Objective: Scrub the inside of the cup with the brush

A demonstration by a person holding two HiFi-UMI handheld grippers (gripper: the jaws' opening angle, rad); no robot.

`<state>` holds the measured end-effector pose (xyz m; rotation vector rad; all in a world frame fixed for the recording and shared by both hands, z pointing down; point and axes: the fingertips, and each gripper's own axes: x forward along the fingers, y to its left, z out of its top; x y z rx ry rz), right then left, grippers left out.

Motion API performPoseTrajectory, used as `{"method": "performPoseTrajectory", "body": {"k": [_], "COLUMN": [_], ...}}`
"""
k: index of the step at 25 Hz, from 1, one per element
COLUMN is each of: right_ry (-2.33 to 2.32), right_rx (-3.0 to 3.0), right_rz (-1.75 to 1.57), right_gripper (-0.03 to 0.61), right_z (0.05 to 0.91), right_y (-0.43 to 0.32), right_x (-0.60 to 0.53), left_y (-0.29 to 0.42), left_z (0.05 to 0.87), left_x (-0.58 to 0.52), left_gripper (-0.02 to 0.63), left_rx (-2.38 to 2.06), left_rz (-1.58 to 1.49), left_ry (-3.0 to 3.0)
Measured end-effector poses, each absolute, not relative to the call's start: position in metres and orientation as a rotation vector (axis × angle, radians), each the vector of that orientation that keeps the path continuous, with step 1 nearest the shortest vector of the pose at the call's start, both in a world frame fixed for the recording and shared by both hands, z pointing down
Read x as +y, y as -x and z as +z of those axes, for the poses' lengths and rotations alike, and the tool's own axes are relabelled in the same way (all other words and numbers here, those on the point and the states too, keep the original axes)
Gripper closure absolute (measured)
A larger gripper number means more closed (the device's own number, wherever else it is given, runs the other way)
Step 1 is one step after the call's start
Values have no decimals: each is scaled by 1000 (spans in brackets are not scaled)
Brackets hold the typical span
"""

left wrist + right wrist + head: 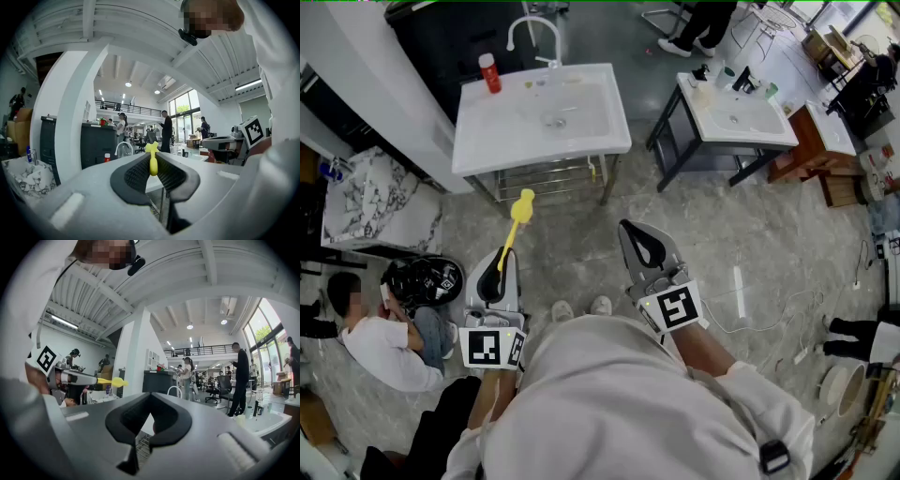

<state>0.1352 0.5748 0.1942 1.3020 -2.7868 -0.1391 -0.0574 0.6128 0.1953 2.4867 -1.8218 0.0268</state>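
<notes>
My left gripper (500,265) is shut on the handle of a yellow brush (517,220), whose head points forward toward the white sink (478,141). In the left gripper view the brush (152,157) stands clamped between the black pads (133,176). My right gripper (630,230) is held level beside it, shut and empty; in the right gripper view its jaws (150,399) meet with nothing between them. That view also shows the left gripper (75,377) with the brush (112,381). I cannot pick out a cup near the grippers.
The sink carries a faucet (534,28) and a red bottle (490,72), with a metal rack (544,178) beneath. A second sink (769,131) with several small items stands at the right. A person (384,337) sits on the floor at left. Cables (769,314) lie at right.
</notes>
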Motion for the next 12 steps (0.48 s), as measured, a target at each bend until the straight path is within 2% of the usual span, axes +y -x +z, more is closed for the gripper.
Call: {"method": "performPoseTrajectory", "body": {"k": [12], "right_ry": [-1298], "right_rx": [-2800], "right_rz": [-125], "right_gripper": [577], "right_z": [194], "right_y": [-141], "right_x": [563], "left_y": [49], "left_z": [197], "left_x": [601], "left_gripper": [575], "left_rx": [-1822], "left_rz": [34], "left_ry": [-2479]}}
